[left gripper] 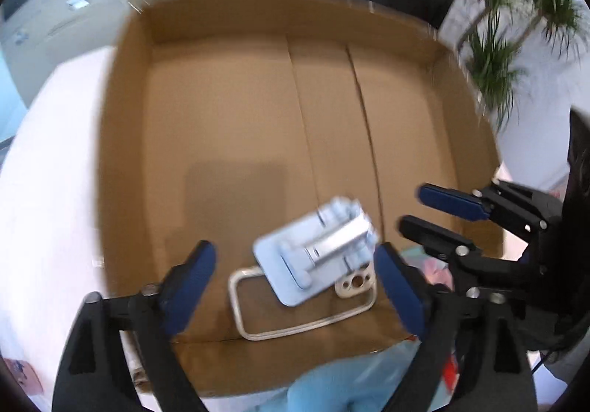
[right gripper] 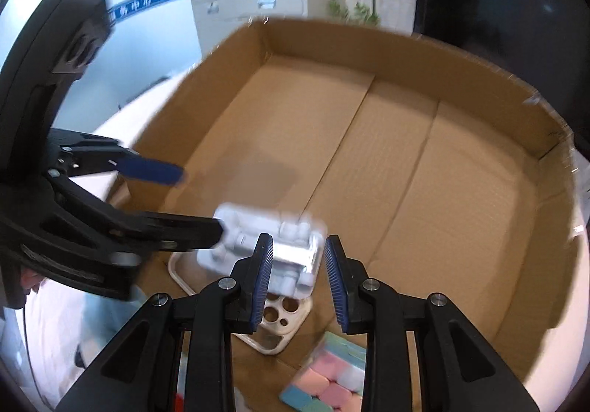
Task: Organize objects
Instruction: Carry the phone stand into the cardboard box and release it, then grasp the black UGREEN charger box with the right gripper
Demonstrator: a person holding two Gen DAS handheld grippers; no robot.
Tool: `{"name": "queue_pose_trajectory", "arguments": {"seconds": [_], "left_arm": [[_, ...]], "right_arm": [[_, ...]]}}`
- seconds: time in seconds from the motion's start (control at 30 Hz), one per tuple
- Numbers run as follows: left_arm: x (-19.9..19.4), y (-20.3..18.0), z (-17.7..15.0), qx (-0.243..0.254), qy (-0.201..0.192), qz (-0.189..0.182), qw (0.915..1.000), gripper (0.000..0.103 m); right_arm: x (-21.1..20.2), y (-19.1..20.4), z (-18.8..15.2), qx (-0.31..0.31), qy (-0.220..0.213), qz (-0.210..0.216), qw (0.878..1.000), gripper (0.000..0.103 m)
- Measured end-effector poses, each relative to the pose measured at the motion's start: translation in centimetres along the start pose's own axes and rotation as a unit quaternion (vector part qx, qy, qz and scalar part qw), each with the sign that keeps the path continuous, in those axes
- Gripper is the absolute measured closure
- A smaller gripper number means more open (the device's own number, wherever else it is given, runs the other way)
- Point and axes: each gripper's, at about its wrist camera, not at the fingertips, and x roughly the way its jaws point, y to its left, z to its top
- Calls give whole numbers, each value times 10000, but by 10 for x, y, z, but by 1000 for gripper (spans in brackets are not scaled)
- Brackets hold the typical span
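Both my claws are wide open, left claw [left gripper: 295,286] and right claw [right gripper: 298,283], gripping nothing; blue phone stand [left gripper: 317,250] sits over the clear case [left gripper: 295,309] in the cardboard box [left gripper: 221,117].

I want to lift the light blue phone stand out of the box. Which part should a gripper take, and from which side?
Probably from above, closing on the silver folded arm of the phone stand: it rises as a narrow ridge over the flat base plate, which overlaps the clear phone case and offers little edge. The left gripper already straddles it, open.
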Motion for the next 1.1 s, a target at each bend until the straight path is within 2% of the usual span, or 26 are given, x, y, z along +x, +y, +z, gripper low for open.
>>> {"name": "queue_pose_trajectory", "arguments": {"seconds": [0.03, 0.07, 0.13, 0.2, 0.23, 0.3, 0.4, 0.43, 0.5, 0.57, 0.63, 0.77, 0.9, 0.97, 1.03, 1.07, 1.1], "left_arm": [[-12, 2, 0, -50, -96, 42, 9999, 8], [-27, 2, -2, -31, -220, 123, 9997, 3], [-45, -3, -5, 36, -371, 226, 9990, 1], [-61, -10, -13, -38, -508, 156, 9986, 1], [-69, -17, -21, -156, -597, 12, 9981, 1], [-68, -30, -30, -336, -691, -177, 9969, 1], [-64, -53, -55, -618, -598, -273, 9959, 1], [-60, -67, -66, -683, -322, -496, 9959, 1], [-52, -91, -80, -729, 69, -1160, 9906, 1], [-46, -116, -92, -598, 269, -1610, 9848, 1], [-41, -146, -104, -379, 416, -1601, 9855, 1], [-13, -185, -121, -361, 755, -1877, 9787, 1], [19, -202, -129, -371, 1199, -1586, 9793, 1], [33, -205, -132, -487, 1337, -1578, 9772, 3], [44, -205, -137, -575, 1454, -1537, 9757, 4], [51, -205, -138, -588, 1539, -1446, 9757, 10], [56, -205, -139, -597, 1583, -1386, 9758, 16]], "right_arm": [[-8, -2, 1, 22, -45, -70, 10000, 56], [-20, -4, 1, 66, -103, -123, 9998, 48], [-48, -10, -5, 194, -385, -178, 9989, 14], [-79, -17, -19, 301, -670, -170, 9972, 0], [-93, -20, -29, 327, -792, -193, 9961, 0], [-121, -26, -56, 386, -859, -513, 9942, 0], [-142, -31, -100, 367, -553, -1029, 9925, 0], [-148, -35, -118, 410, -450, -1033, 9928, 0], [-156, -42, -151, 617, -197, -920, 9936, 0], [-168, -50, -182, 1044, -138, -482, 9933, 0], [-171, -62, -211, 1591, -144, -124, 9871, 4], [-159, -80, -251, 2176, 78, 209, 9758, 12], [-142, -92, -282, 2517, 160, 631, 9656, 13], [-131, -97, -294, 2710, 201, 904, 9581, 15], [-121, -103, -303, 2889, 178, 1134, 9504, 23], [-117, -104, -305, 2938, 169, 1182, 9484, 26], [-113, -106, -307, 2973, 154, 1264, 9463, 32]]}}
